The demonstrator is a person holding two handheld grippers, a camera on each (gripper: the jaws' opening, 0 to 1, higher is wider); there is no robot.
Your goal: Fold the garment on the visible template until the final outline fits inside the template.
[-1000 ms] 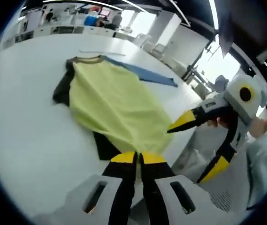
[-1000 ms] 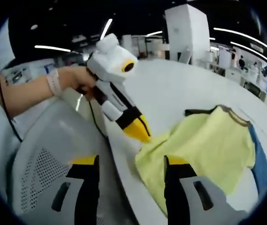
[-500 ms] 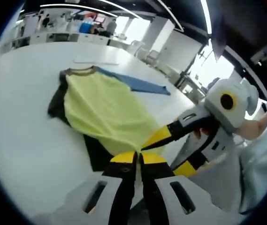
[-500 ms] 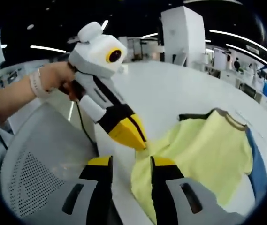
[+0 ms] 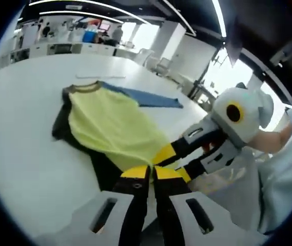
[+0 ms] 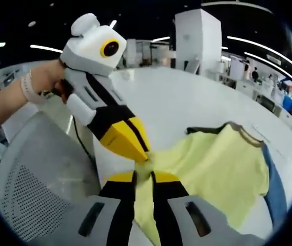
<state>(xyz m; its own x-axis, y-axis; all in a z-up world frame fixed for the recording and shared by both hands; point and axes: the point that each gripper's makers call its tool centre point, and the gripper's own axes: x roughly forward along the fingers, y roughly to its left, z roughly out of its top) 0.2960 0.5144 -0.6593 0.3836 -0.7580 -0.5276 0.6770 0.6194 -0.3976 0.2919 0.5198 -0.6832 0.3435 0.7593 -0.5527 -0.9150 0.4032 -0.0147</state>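
A yellow garment [image 5: 110, 125] with dark sleeves and a brownish collar lies flat on the white table [image 5: 22, 154], with its hem at the near edge. A blue template [image 5: 148, 96] pokes out from under its far side. My left gripper [image 5: 152, 172] is shut on the hem, and it also enters the right gripper view [image 6: 141, 154] from the left, with fabric bunched at its tips. My right gripper [image 6: 143, 177] is shut on the same hem [image 6: 144, 169] right beside it, yellow cloth pinched between its jaws. It comes into the left gripper view [image 5: 169, 163] from the right.
A grey mesh chair [image 6: 33, 195] stands against the table's near edge below both grippers. A person's hand [image 6: 40, 82] holds the left gripper, and a pale sleeve [image 5: 289, 174] shows at the right. Desks and a white pillar [image 6: 199, 36] stand far behind.
My right gripper's jaws went from wide open to shut on the hem while it moved in next to the left gripper. The left gripper stayed shut on the hem.
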